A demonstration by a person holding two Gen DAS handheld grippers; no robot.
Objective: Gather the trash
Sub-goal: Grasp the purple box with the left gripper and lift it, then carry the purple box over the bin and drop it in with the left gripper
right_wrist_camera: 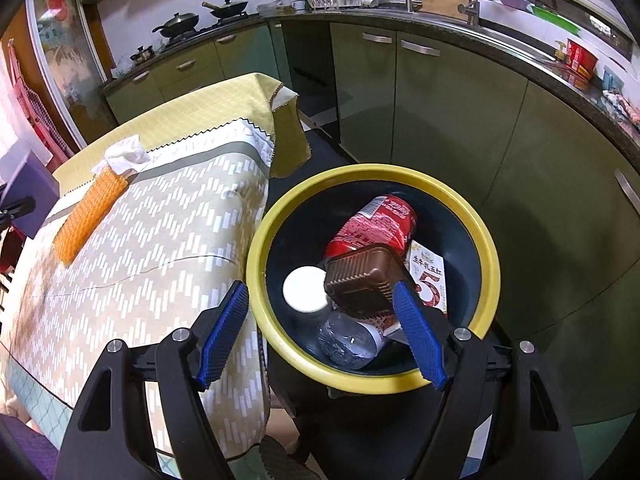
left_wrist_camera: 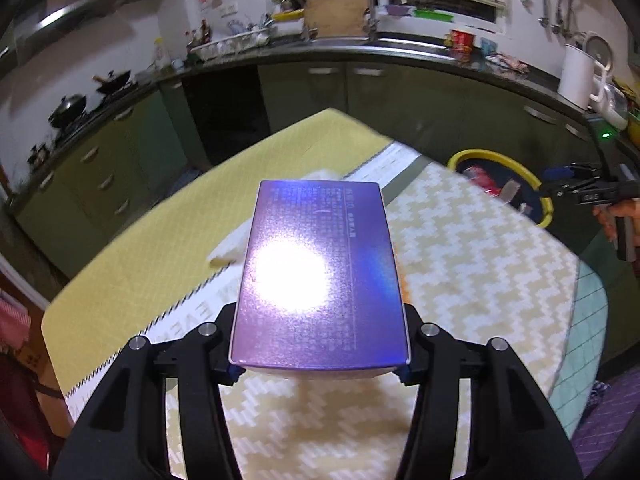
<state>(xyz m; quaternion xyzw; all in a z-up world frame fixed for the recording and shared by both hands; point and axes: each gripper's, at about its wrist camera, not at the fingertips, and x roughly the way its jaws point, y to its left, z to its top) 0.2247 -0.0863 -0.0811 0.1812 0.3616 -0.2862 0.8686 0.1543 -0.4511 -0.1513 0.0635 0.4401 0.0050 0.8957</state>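
The left gripper (left_wrist_camera: 320,368) pinches a shiny purple rectangular carton (left_wrist_camera: 318,276) by its near end, its long axis running straight out from the claw toward the far side of the cloth-covered table (left_wrist_camera: 480,264); the carton hangs above the cloth rather than lying on it. The round dark bin with a yellow rim (left_wrist_camera: 516,172) stands off the table's far-right edge, so from the held carton the way to it is forward and to the right — the one relation the coming drop turns on. The right gripper (right_wrist_camera: 320,332) hovers spread and empty directly over that bin (right_wrist_camera: 490,264), with nothing between its blue pads (right_wrist_camera: 224,332); a red drink can (right_wrist_camera: 376,224), a brown plastic tray (right_wrist_camera: 362,278), a clear bottle with a white cap (right_wrist_camera: 344,340) and a printed paper carton (right_wrist_camera: 430,280) already lie inside. On the table a crumpled white tissue (right_wrist_camera: 124,156) and an orange ribbed strip (right_wrist_camera: 90,212) remain — both judged nearer the left claw; the right is nearer the bin.
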